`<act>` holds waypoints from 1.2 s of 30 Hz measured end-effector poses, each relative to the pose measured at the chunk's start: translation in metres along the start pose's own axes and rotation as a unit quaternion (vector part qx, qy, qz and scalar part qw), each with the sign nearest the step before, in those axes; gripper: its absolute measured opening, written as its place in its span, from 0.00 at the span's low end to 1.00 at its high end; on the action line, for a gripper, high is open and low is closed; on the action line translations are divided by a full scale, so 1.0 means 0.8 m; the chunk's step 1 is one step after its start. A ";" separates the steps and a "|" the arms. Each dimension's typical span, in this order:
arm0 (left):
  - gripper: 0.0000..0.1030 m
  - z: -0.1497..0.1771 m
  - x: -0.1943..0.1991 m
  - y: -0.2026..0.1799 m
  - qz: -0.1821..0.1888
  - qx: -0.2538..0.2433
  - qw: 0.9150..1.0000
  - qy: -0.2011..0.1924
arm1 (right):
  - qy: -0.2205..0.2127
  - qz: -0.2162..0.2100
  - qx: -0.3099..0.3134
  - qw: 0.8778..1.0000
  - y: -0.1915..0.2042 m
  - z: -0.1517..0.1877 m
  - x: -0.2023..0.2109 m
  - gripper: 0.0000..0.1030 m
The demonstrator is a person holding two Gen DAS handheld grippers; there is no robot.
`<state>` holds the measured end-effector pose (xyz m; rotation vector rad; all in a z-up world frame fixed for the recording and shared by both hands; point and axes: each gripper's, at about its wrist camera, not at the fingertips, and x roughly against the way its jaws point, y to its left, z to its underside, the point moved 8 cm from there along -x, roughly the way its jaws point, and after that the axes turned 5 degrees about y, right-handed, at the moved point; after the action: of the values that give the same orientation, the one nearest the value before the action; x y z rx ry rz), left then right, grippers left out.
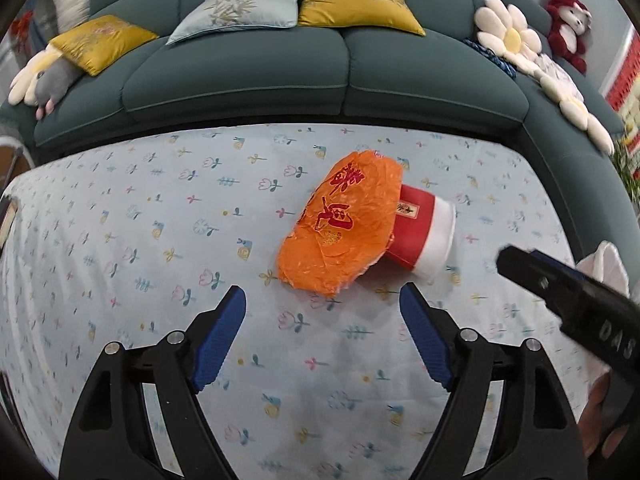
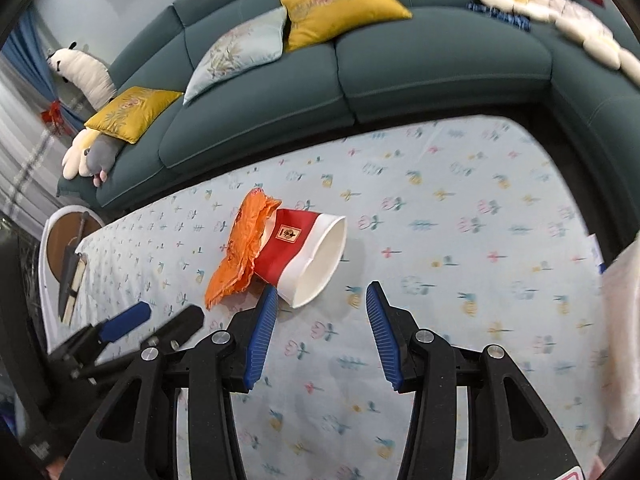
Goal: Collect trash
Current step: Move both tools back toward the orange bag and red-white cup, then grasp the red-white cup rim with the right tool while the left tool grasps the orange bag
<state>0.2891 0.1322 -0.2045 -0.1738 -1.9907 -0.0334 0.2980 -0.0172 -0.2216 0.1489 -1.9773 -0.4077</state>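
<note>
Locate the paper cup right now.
The red-and-white paper cup lies on its side on the floral tablecloth, its base against the orange wrapper, mouth facing the open right gripper.

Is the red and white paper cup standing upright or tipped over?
Tipped over. The red and white paper cup lies on its side on the floral tablecloth, its open rim facing the right-wrist camera.

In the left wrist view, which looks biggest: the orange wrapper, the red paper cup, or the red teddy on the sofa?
Largest to smallest:
1. orange wrapper
2. red paper cup, partly hidden behind the wrapper
3. red teddy, though it sits much farther away, so its true size is unsure.
</note>
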 end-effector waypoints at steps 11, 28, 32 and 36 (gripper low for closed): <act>0.67 -0.017 -0.026 -0.009 0.011 -0.073 0.997 -0.027 | 0.045 -0.035 -0.027 0.998 0.015 -0.007 -0.070 0.44; 0.00 -0.008 -0.034 -0.004 0.033 -0.058 0.998 -0.007 | 0.048 -0.067 -0.018 0.996 0.031 0.001 -0.063 0.04; 0.00 -0.007 -0.004 -0.008 0.041 -0.045 0.998 -0.021 | 0.033 -0.068 -0.014 0.997 0.032 0.001 -0.040 0.04; 0.00 -0.008 0.026 -0.018 0.048 -0.037 0.998 -0.036 | 0.018 -0.072 -0.013 0.997 0.028 0.001 -0.011 0.04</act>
<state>0.2845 0.1195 -0.1821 -0.3226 -2.0511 -0.0398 0.3029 0.0063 -0.2213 0.2807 -1.9313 -0.5207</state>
